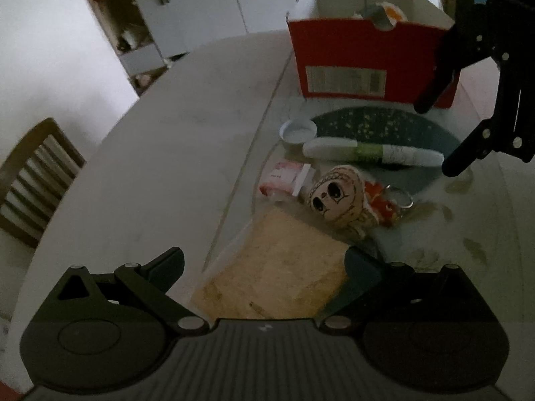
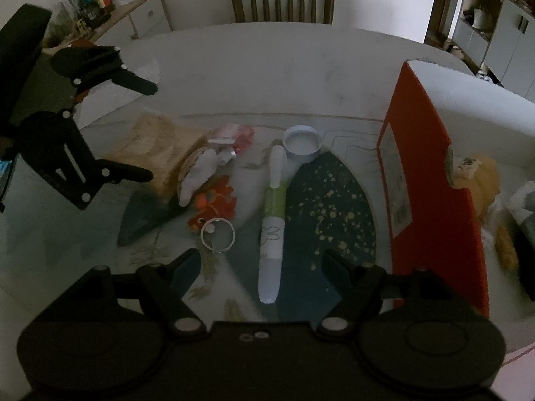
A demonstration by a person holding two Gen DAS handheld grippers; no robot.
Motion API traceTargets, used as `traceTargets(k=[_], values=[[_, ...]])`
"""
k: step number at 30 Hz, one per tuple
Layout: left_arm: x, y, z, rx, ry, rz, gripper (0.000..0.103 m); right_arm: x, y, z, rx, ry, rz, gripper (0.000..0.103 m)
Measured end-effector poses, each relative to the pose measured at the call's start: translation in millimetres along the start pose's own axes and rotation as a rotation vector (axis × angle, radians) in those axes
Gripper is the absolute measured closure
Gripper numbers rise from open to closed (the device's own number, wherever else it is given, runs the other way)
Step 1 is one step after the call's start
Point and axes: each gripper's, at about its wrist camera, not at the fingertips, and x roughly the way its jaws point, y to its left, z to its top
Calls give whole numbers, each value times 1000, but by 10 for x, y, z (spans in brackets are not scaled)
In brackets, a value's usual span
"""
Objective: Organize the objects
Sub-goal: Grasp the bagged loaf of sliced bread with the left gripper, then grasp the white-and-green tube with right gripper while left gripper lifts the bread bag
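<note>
- The right gripper (image 2: 262,264) points down at the table (image 2: 267,67); its jaws stand wide apart and hold nothing.
- The white and green tube (image 2: 272,224) lies between these jaws, running toward 12 o'clock, not touched.
- A white round lid (image 2: 302,143) sits just past the tube's far end; the key ring (image 2: 218,234) lies at 11 o'clock.
- The red box (image 2: 431,180) stands at 2 o'clock.
- The left gripper (image 1: 264,267) is also spread apart and empty, above a beige packet (image 1: 277,267); the doll (image 1: 337,197) is at 1 o'clock.
</note>
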Motion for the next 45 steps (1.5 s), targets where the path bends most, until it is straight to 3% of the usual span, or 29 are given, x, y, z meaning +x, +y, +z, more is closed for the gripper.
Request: traceTargets(k=[6, 10, 14, 19, 27, 40, 45], values=[[128, 128, 31, -22, 15, -100, 0, 121, -4, 37, -7, 22, 15, 24], [196, 276, -48, -136, 46, -218, 0, 180, 10, 54, -13, 34, 33, 24], [194, 346, -160, -229, 60, -241, 0, 220, -5, 80, -11, 34, 36, 24], [69, 235, -278, -328, 34, -231, 0, 272, -42, 110, -3, 30, 25, 26], [-157, -256, -376, -353, -3, -227, 0, 344, -40, 127, -9, 30, 9, 28], [-201, -620, -360, -478, -8, -31, 0, 395, -34, 157, -63, -2, -46, 49], [-156, -622, -380, -566, -4, 25, 1, 354, -90, 188, -33, -15, -29, 50]])
